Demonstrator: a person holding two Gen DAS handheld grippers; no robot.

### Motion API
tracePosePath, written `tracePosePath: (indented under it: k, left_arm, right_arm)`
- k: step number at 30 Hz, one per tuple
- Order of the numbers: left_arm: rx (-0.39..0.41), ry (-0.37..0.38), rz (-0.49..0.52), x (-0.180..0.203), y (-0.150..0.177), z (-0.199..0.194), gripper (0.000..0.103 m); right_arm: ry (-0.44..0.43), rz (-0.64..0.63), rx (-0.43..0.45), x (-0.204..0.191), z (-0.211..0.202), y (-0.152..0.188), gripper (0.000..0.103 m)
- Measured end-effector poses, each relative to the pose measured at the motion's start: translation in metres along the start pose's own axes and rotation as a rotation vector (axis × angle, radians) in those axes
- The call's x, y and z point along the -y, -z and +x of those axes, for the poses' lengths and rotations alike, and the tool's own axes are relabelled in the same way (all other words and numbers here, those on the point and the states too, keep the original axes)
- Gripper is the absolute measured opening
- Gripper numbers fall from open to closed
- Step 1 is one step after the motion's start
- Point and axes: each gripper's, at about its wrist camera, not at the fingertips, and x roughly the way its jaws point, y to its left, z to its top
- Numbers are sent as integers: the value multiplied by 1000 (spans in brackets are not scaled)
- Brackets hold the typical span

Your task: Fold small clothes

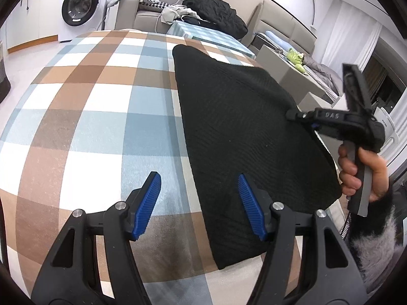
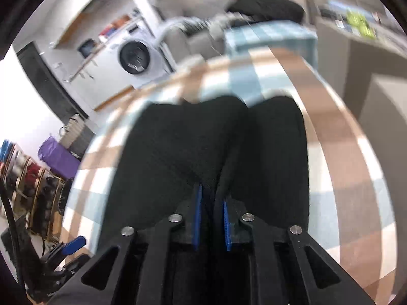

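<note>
Left tool (image 1: 199, 204) sits nearest the lens in the left wrist view: blue ribbed pads spread well apart, nothing between them, hovering over the table (image 1: 96, 127). Its right pad overlaps the near-left edge of the black garment (image 1: 244, 132) in the picture; contact can't be confirmed.

Black garment lies on the checked cloth (brown, blue, white squares) covering the table, toward the right side, running from near the front edge back toward the far edge. Knit or ribbed texture, roughly wedge-shaped from this angle.

Right tool (image 1: 292, 115) is pinched on the garment's right edge, about midway along. Right wrist view confirms: right tool (image 2: 212, 216) has its pads drawn close together with a fold of black fabric clamped between them, and the cloth bunches up into two humps ahead of the fingers. That view is motion-blurred.

Right hand (image 1: 361, 175) grips the tool's handle, with a fuzzy grey-and-black sleeve (image 1: 376, 241) behind it.

Background: washing machine (image 1: 81, 5) far left, sofa (image 1: 142, 10) with a dark bundle of clothes (image 1: 216, 12) on it, second small table with a blue check cloth (image 1: 211, 38) beyond.
</note>
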Motion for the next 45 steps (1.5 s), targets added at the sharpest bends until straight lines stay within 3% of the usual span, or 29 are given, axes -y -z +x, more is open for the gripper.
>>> tracePosePath:
  k: [2,5,6,10,13,14,15,16,18,20,22,26,33,34,36,38,40,45]
  left_arm:
    - [-1,-2,5,1,2,-1,61]
    - [-7,-6,5,2,2,1,61]
    - [-9,-6,6,2,3,2,61]
    - [-10,-5,15,5,1,5,61]
    - [-9,-10,18,6,1,6,61]
    - [-9,-10,16,6,1,6,61]
    - [-10,-10,13,6,0,6,61]
    - [-7,-8,11,6,-1,6,61]
    - [-1,-5,10,7,-3,4,61]
    - [5,2,13,9,-5,3,61]
    - [5,7,20,11,-6,4,61]
    - [-2,12,30,14,-7,8,61]
    - [-16,6,35,15,-3,13,61]
    - [-18,6,34,15,-3,14,61]
    - [-19,9,36,15,-2,14,61]
    - [-16,10,40,16,-2,14,61]
    - [-17,15,39,15,-2,14,61]
    - [-25,21,39,15,-2,17,61]
  right_arm:
    - [-11,-14,-11,2,3,2,24]
    - [-27,-35,-22,4,1,1,48]
    - [-39,-41,-28,5,1,-2,50]
    - [-50,-45,-44,8,20,-25,50]
    - [-58,23,-45,16,33,-41,50]
    - [-70,44,-44,18,35,-46,46]
    - [-72,57,-40,19,37,-49,26]
    - [-77,55,-35,19,36,-51,17]
    - [-91,20,22,10,21,-52,11]
    - [-115,-71,127,-7,-12,-47,10]
    - [-84,-96,159,-14,-28,-45,10]
    - [38,-36,120,6,-14,-51,10]
    - [36,-12,91,21,-3,-54,11]
    - [47,-17,84,22,-2,-54,12]
    - [82,-23,51,25,-1,-53,25]
    - [38,-16,23,32,-8,-44,34]
    - [-34,-21,17,36,-23,-21,34]
    - [-63,46,-10,58,-58,52,35]
